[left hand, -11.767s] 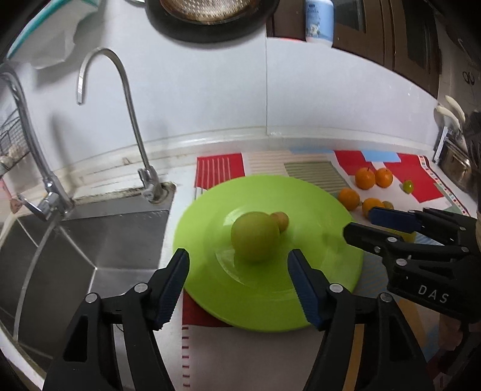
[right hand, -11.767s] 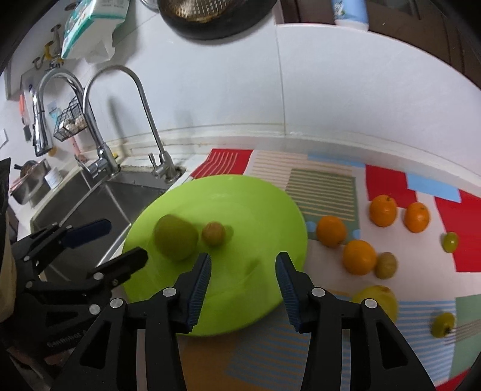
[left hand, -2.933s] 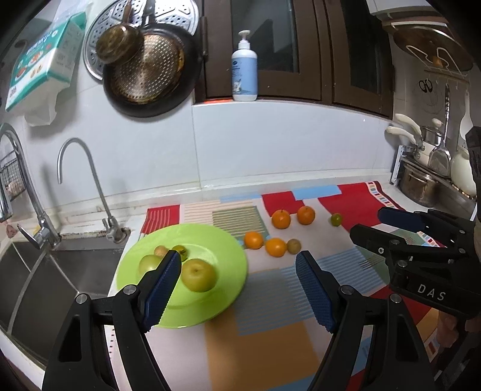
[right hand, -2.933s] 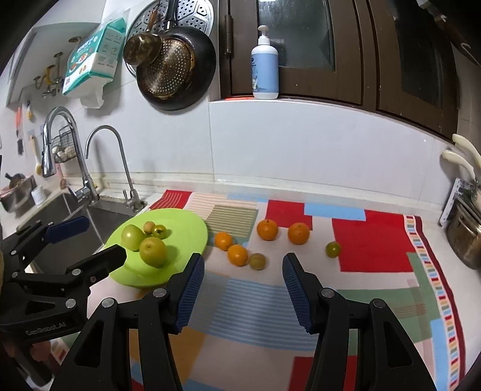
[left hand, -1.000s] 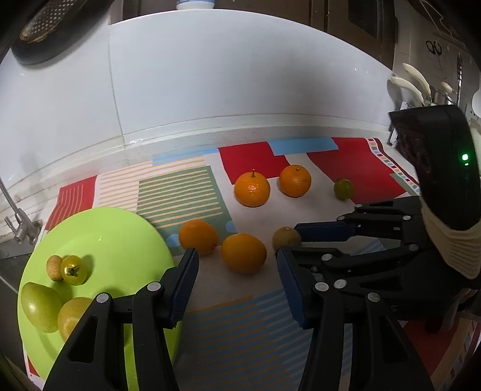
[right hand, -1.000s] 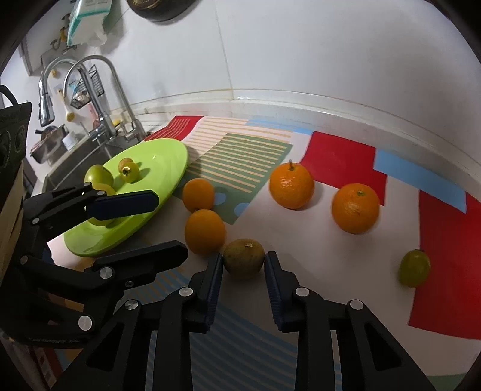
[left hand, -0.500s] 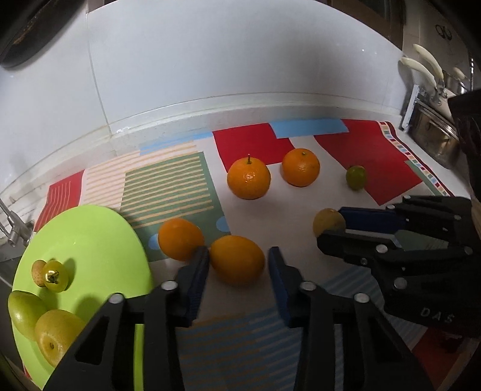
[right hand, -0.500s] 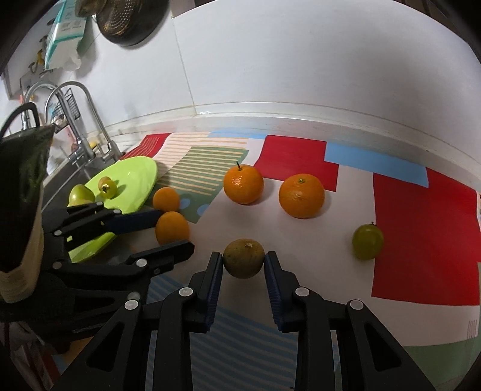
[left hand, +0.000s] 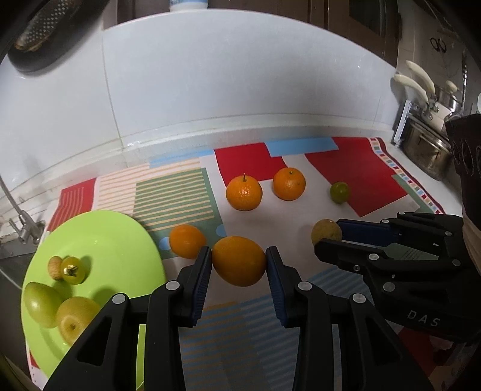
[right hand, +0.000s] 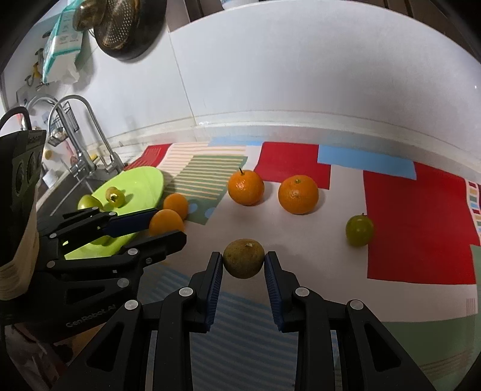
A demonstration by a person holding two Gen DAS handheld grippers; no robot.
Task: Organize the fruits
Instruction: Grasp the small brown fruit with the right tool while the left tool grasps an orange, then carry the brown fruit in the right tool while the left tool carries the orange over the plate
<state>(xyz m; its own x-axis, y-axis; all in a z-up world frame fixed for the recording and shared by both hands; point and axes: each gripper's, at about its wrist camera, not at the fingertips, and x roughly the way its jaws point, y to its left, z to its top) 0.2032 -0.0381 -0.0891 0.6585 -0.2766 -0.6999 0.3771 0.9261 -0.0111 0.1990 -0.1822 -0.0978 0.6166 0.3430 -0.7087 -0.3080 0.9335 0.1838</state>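
My left gripper (left hand: 237, 264) is shut on an orange (left hand: 239, 260), held just over the patterned mat. My right gripper (right hand: 243, 264) is shut on a small brown fruit (right hand: 243, 258); that fruit also shows in the left wrist view (left hand: 326, 231). The green plate (left hand: 120, 243) at the left holds two green pears (left hand: 42, 303), a small green fruit (left hand: 72, 266) and a small brown fruit (left hand: 54, 264). Another orange (left hand: 187, 240) lies beside the plate. Two oranges (left hand: 244, 192) (left hand: 289, 183) and a green fruit (left hand: 339, 192) lie farther back on the mat.
The sink and tap (right hand: 87, 126) are left of the plate. A steel pot (left hand: 427, 150) stands at the far right. The white tiled wall (left hand: 240, 84) closes the back. A pan and colander (right hand: 126, 27) hang above.
Both grippers have closed on their fruits and lifted slightly. The left jaws narrowed around the orange; the right gripper keeps the brown fruit and has drawn back from the oranges.
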